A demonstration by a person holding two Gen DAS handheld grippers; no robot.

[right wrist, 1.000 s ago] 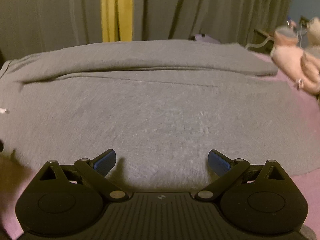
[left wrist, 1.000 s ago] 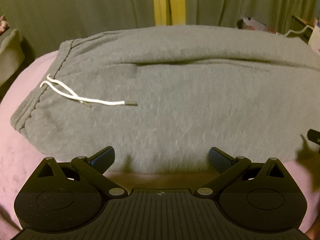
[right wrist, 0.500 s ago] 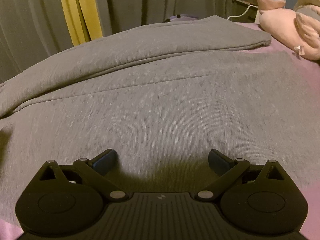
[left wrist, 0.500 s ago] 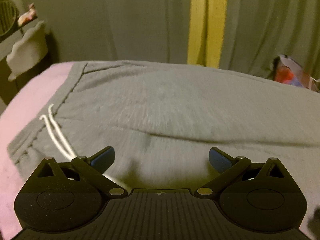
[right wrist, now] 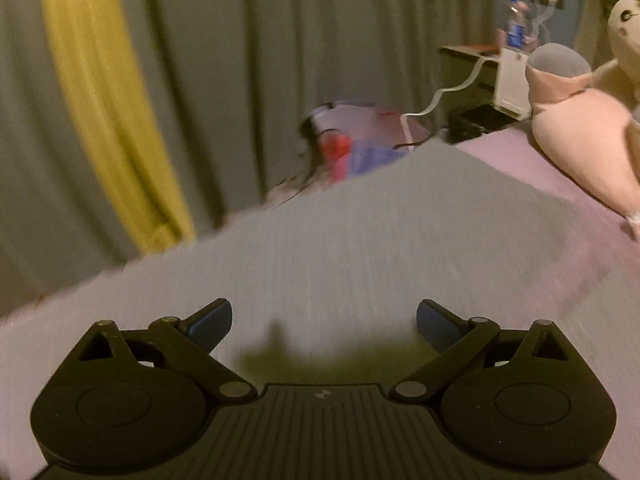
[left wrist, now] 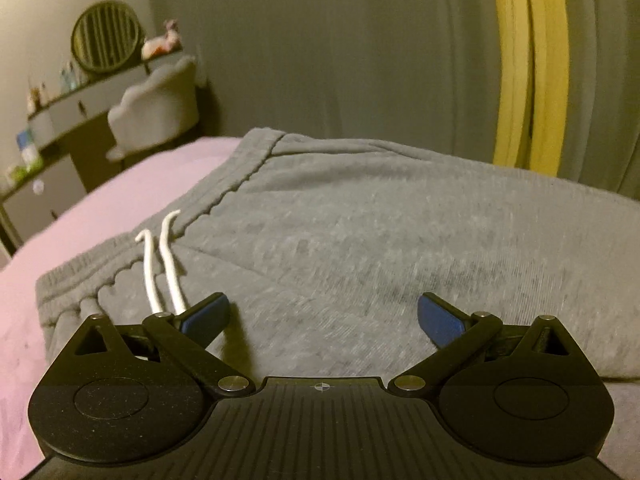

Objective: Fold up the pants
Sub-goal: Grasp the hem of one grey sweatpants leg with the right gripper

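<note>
Hovering low over grey pants (left wrist: 360, 248) spread on the pink bed (left wrist: 112, 200), both grippers spread wide and empty.

Left gripper (left wrist: 323, 316) sits over the waistband end, near the bed's left edge, its left finger (left wrist: 206, 314) just beside or on the white drawstring (left wrist: 168, 264); I cannot tell whether they touch. Right gripper (right wrist: 323, 320) hangs over the leg end (right wrist: 380, 240), toward the bed's right side, where a pink plush toy (right wrist: 580, 140) lies nearby. Closing now risks pinching the drawstring instead of fabric, or catching only the top layer, which would skew the fold. The right view is blurred, so its aim over the hem is uncertain.
</note>
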